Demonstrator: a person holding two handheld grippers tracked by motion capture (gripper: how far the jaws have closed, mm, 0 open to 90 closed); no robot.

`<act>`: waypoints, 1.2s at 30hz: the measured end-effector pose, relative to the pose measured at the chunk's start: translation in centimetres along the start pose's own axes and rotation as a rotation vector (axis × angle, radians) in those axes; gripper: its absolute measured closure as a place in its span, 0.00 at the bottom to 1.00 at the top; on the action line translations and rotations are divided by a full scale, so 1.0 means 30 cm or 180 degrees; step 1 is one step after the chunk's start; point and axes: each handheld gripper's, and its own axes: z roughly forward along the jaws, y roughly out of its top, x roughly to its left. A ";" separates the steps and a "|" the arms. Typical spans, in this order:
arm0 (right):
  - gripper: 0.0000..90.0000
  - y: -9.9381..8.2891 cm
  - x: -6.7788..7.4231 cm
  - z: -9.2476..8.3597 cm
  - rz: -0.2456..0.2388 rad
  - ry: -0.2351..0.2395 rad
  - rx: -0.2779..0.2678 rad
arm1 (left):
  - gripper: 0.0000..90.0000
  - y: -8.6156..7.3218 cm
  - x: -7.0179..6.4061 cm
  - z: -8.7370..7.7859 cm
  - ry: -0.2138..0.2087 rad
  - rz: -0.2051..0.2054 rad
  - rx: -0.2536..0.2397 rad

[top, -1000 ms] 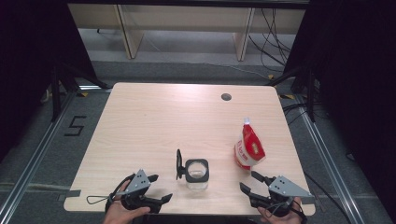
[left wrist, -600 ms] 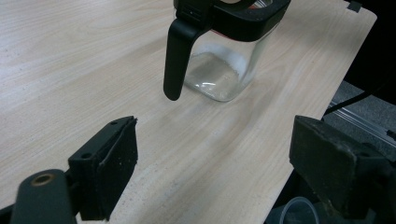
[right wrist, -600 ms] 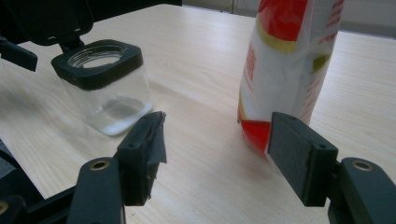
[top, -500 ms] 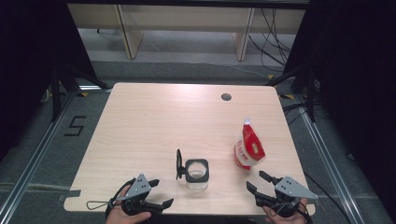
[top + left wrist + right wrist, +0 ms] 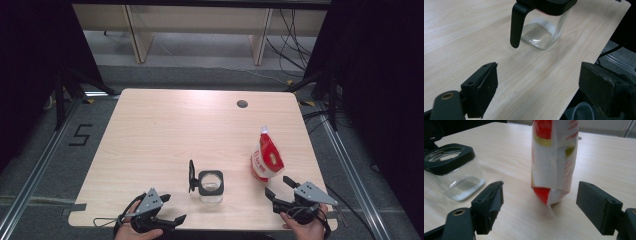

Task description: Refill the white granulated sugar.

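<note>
High view: wooden table (image 5: 165, 130), glass jar (image 5: 210, 186) near the front edge at about 6 o'clock of the tabletop, black lid flipped up at its 9 o'clock side. Red-and-white pouch (image 5: 266, 159) upright at 3 o'clock of the jar, well apart from it. Left gripper (image 5: 167, 211) at 7 o'clock of the jar, at the table's front edge, jaws spread, nothing between. Right gripper (image 5: 279, 186) at 5 o'clock of the pouch, near it, not touching. Left gripper view: jaws released and wide, bare wood between them; jar at 12 o'clock, well ahead, black lid hanging down its side. Right gripper view: jaws have just been opening, now wide apart, empty; pouch standing at 12 o'clock just beyond the pads, no contact; jar at 10 o'clock, clear of the left jaw.
</note>
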 end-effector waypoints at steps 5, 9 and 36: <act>0.24 0.016 -0.018 0.042 -0.0072 -0.0030 -0.0057 | 0.17 -0.004 -0.001 0.005 0.0004 -0.0075 -0.0018; 0.26 0.028 -0.021 0.075 -0.0111 -0.0055 -0.0058 | 0.18 -0.004 0.003 0.000 0.0022 -0.0029 0.0016; 0.43 0.094 -0.119 0.145 -0.0573 0.0246 0.0140 | 0.20 -0.004 -0.007 -0.002 -0.0004 0.0053 0.0014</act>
